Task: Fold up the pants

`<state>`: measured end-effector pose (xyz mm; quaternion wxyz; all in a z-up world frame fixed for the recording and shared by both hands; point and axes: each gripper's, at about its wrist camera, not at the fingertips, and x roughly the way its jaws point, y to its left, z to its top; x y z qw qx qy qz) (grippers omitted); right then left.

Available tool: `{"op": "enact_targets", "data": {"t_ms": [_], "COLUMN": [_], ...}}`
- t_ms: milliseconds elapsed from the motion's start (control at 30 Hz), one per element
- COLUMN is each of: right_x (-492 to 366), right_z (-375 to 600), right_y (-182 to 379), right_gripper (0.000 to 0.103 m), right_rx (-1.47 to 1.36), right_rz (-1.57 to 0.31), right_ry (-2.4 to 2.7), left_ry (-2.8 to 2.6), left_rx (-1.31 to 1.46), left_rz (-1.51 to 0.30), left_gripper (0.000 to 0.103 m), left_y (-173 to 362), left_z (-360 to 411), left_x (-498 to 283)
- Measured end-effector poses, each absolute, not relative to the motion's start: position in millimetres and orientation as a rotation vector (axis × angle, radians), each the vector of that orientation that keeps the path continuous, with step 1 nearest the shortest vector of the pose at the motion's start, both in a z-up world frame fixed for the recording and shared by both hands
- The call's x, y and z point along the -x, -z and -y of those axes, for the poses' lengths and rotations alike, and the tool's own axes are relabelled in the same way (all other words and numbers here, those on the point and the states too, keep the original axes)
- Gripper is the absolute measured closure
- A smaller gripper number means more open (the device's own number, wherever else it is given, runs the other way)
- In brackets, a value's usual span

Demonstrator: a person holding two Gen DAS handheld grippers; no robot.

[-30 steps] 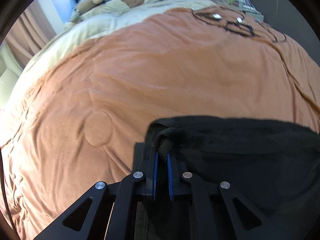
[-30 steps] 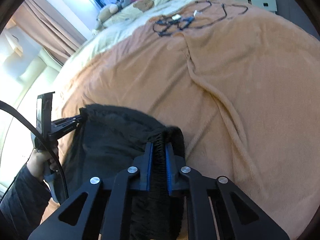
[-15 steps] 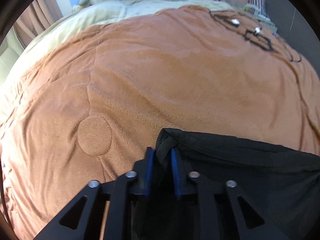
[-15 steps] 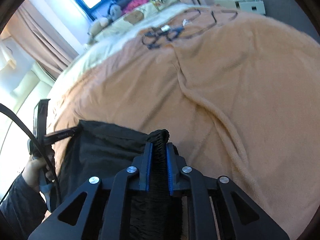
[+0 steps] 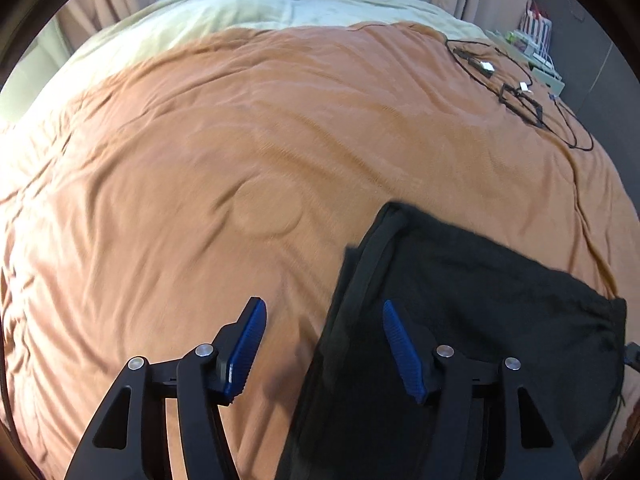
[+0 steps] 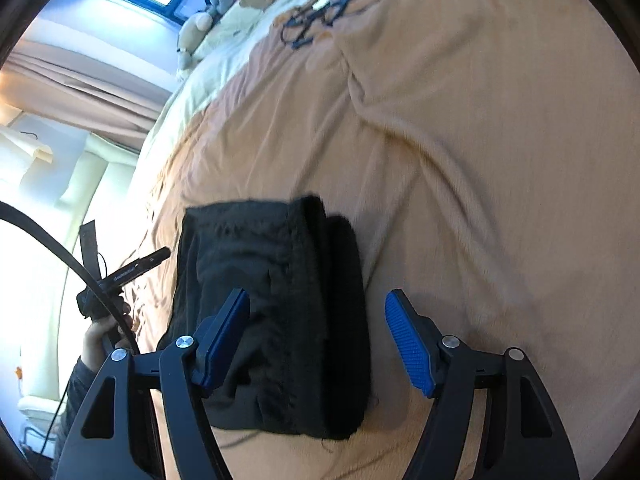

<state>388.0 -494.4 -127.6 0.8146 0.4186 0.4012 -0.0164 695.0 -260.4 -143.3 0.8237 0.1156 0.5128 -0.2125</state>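
Note:
The black pants lie folded in a thick rectangular stack on the orange blanket. My left gripper hangs over the stack's left edge with its jaws opening; the blue pads stand apart and press on nothing, the pants' edge lying below the gap. My right gripper is above the stack's right side, jaws opening too, with the folded edge under the gap and clear of both pads. In the right wrist view a hand holds the left gripper's handle beside the pants.
A tangle of black cables lies far right on the blanket. Pillows and stuffed toys sit at the head of the bed. A shelf with clutter stands beyond the right edge. Curtains hang at left.
Both grippers were shut on the pants' top corners; both have let go and spread wide. The pants now lie flat, and the left gripper has drawn off to the left.

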Motion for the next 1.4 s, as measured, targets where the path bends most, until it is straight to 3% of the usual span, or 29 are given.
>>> {"op": "enact_targets", "data": {"t_ms": [600,967,1133,1400], "right_x": [-363,-359,-361,-358], "right_z": [516,532,534,530], "right_y": [136,153,163,170], "right_gripper": [0.034,0.034,0.042,0.069], "right_rx": [-1.019,-1.088,-1.087,-1.083], "right_rz": [-0.973,-0.943,-0.923,-0.895], "right_ry": [-0.086,-0.163,-0.171,-0.172], "left_ry": [0.490,0.543,0.546,0.535], "left_rx": [-0.062,0.056,0.084,0.164], "left_rz": [-1.171,-1.273,-1.336,-1.380], "left_gripper": [0.040,0.040,0.040,0.040], "left_y": [134,156,176,192], "left_z": [165,131,124,116], "left_x": [-624,-589,-581,-574]}}
